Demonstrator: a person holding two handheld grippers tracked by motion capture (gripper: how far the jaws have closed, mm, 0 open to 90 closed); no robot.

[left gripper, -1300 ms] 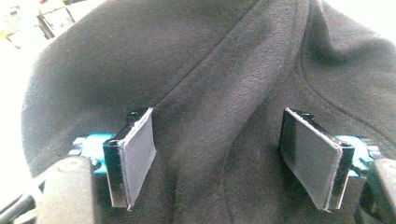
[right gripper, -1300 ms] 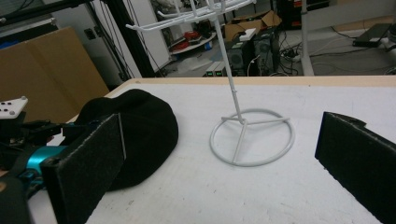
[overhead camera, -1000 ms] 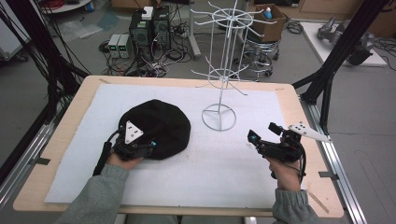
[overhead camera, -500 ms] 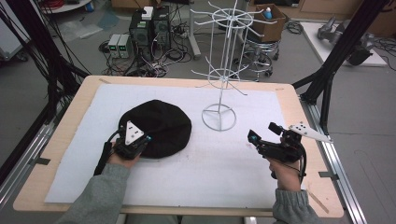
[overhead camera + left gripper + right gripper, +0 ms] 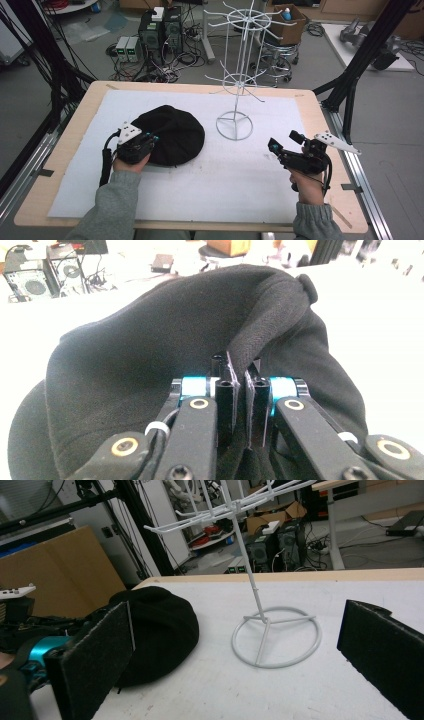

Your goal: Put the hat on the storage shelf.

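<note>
A black hat (image 5: 170, 134) lies on the white mat (image 5: 225, 200) toward the table's left edge. The left gripper (image 5: 239, 390) is clamped on a fold of its near rim. A white wire rack (image 5: 235, 125) stands near the far edge. The right gripper (image 5: 285, 142), jaws wide apart, hovers by the right edge.
</note>
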